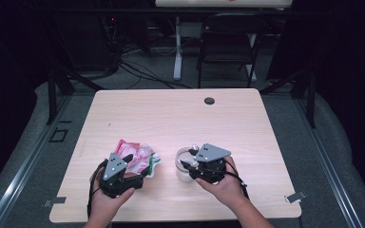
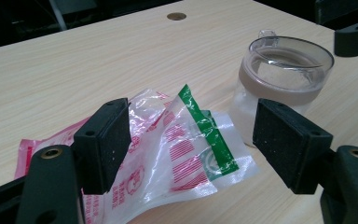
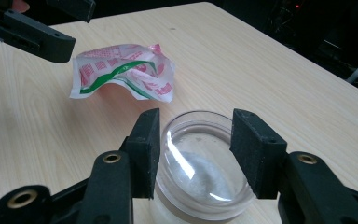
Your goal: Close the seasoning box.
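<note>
On the table, a crumpled clear bag (image 2: pixel 177 149) with red-and-green print.

Two handheld grippers on show, both matte black. The left gripper (image 1: pixel 134 165) carries a grey three-cornered plate with small dark screw heads, and so does the right gripper (image 1: pixel 188 163). A black cable trails from each toward the person. Up close, the jaws are blocky black arms with brass-ringed holes, ending in flat rectangular pads (image 2: pixel 291 143) of speckled black foam. Forearms are bare, no sleeves in sight.
</note>
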The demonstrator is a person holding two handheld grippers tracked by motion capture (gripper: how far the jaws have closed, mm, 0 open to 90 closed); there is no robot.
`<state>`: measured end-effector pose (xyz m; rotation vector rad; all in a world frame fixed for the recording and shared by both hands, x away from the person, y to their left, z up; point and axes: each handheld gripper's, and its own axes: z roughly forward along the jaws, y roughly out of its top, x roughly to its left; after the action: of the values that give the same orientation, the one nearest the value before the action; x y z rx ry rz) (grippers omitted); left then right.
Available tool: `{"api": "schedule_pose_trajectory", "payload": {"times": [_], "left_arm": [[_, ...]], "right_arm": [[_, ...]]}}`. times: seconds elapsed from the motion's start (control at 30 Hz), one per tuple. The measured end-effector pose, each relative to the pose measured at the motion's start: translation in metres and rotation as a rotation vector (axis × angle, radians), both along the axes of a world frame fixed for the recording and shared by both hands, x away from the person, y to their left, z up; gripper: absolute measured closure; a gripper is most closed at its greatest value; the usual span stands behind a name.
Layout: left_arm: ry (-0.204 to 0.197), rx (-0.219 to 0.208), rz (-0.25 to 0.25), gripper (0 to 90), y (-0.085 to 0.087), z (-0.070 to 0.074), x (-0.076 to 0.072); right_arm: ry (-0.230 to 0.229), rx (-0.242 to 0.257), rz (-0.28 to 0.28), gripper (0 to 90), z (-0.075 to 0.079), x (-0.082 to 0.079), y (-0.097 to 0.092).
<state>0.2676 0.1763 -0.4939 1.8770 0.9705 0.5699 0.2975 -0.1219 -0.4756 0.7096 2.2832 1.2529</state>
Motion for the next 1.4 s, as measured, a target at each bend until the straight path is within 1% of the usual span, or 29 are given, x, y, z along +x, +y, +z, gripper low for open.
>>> {"api": "schedule_pose_trajectory", "payload": {"times": [0.07, 0.33, 0.5, 0.57, 0.63, 0.67, 0.8, 0.87, 0.93, 0.97, 1.03, 1.17, 1.2, 1.3, 1.33, 1.4], "left_arm": [[-0.003, 0.003, 0.002, 27.1, 0.002, 0.001, 0.0], [-0.011, -0.015, 0.035, 27.3, 0.013, 0.005, 0.001], [-0.009, -0.013, 0.061, 28.6, 0.021, 0.005, 0.003], [-0.006, -0.013, 0.072, 29.1, 0.025, 0.005, 0.004], [-0.002, -0.013, 0.084, 29.5, 0.029, 0.004, 0.005], [0.003, -0.013, 0.089, 29.6, 0.032, 0.004, 0.005], [0.007, -0.014, 0.115, 30.2, 0.04, 0.002, 0.007], [0.013, -0.014, 0.129, 30.9, 0.044, 0.0, 0.008], [0.025, -0.012, 0.139, 31.7, 0.048, -0.003, 0.011], [0.025, -0.013, 0.143, 31.8, 0.049, -0.003, 0.011], [0.027, -0.008, 0.151, 32.1, 0.051, -0.005, 0.013], [0.035, -0.013, 0.171, 33.4, 0.058, -0.009, 0.015], [0.035, -0.008, 0.172, 34.0, 0.059, -0.009, 0.015], [0.038, -0.007, 0.181, 34.4, 0.062, -0.011, 0.016], [0.044, -0.004, 0.19, 34.4, 0.065, -0.013, 0.017], [0.049, -0.004, 0.198, 34.4, 0.067, -0.015, 0.018]], "right_arm": [[-0.003, 0.01, -0.002, 52.8, 0.003, -0.001, -0.005], [-0.002, 0.056, -0.043, 52.1, 0.011, -0.007, -0.029], [-0.012, 0.078, -0.088, 50.3, 0.013, -0.013, -0.049], [-0.008, 0.098, -0.105, 48.9, 0.012, -0.015, -0.056], [-0.004, 0.101, -0.136, 47.7, 0.011, -0.017, -0.064], [-0.001, 0.102, -0.142, 47.5, 0.01, -0.018, -0.068], [0.027, 0.12, -0.199, 47.2, 0.001, -0.021, -0.087], [0.045, 0.123, -0.231, 46.8, -0.006, -0.022, -0.096], [0.055, 0.11, -0.269, 46.5, -0.014, -0.022, -0.105], [0.063, 0.113, -0.289, 46.4, -0.018, -0.022, -0.11], [0.076, 0.109, -0.307, 45.9, -0.023, -0.021, -0.116], [0.092, 0.121, -0.35, 45.8, -0.03, -0.019, -0.129], [0.093, 0.113, -0.363, 45.8, -0.033, -0.018, -0.132], [0.102, 0.111, -0.378, 45.7, -0.036, -0.017, -0.137], [0.118, 0.122, -0.401, 45.5, -0.041, -0.015, -0.143], [0.126, 0.13, -0.415, 45.3, -0.044, -0.015, -0.147]]}}
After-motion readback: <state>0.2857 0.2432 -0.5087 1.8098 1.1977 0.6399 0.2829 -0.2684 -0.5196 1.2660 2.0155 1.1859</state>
